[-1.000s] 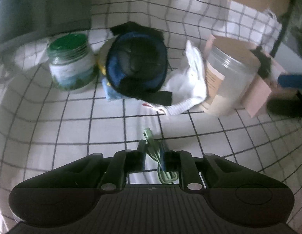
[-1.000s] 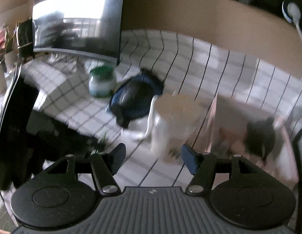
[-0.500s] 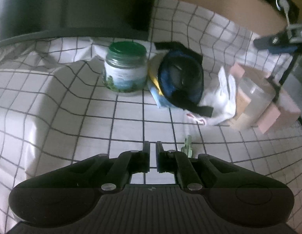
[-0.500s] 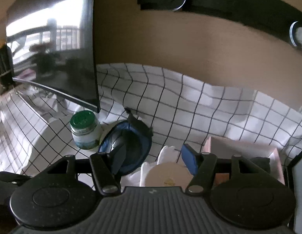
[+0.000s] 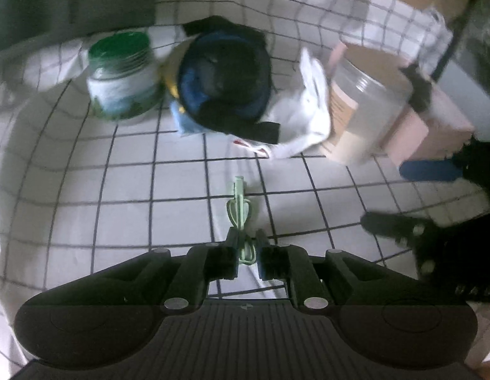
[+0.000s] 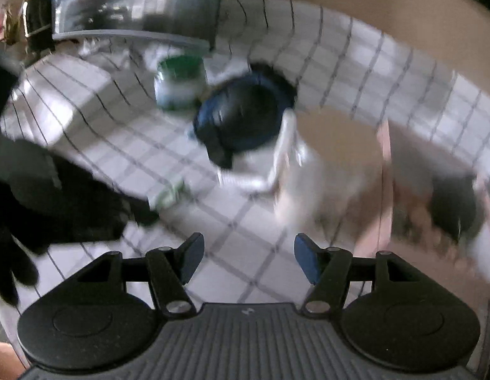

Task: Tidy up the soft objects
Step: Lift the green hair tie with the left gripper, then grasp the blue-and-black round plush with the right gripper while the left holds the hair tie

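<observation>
Between left jaws, green cord (image 5: 239, 209).

We are seeing a white cloth (image 5: 134, 190) gridded in black, a green-lidded jar (image 5: 123, 72), a blue-and-black cap (image 5: 226, 85), a pale green cord (image 5: 240, 205), a pink box (image 5: 419, 126).

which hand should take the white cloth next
Right, probably. Its tool is open and empty, facing the white cloth. The left tool has the green cord between its opening pads.

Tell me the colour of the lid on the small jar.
Green: the small jar's lid is green, clearest in the left wrist view.
</observation>
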### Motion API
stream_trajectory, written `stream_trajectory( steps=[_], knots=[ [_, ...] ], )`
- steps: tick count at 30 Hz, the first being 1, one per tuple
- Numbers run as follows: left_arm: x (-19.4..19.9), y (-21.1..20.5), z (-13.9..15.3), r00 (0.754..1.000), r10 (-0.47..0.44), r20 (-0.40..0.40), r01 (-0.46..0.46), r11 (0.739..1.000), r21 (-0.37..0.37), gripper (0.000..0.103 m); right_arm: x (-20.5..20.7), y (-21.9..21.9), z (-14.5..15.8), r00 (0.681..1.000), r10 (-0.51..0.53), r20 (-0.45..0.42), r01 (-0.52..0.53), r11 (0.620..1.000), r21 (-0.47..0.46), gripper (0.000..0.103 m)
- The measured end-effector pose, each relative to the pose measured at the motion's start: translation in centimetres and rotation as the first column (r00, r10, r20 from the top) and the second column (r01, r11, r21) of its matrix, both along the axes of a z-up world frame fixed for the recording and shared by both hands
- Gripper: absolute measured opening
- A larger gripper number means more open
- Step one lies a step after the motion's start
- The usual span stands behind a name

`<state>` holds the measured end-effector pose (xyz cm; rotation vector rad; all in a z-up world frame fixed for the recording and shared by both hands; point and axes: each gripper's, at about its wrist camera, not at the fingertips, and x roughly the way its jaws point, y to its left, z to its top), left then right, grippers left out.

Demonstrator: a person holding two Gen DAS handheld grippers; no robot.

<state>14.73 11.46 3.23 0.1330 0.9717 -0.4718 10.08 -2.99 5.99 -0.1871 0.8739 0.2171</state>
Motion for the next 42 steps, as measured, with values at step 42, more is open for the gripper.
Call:
stream_trajectory(
  steps=[42],
  knots=[
    [0.1, 4.3, 3.8, 0.969, 0.194, 0.151, -0.18, 0.978, -0.103, 0.022, 0.9, -1.1, 3.1, 1.0, 0.021, 0.02, -0.024, 0.986, 0.162, 0.064]
  ],
)
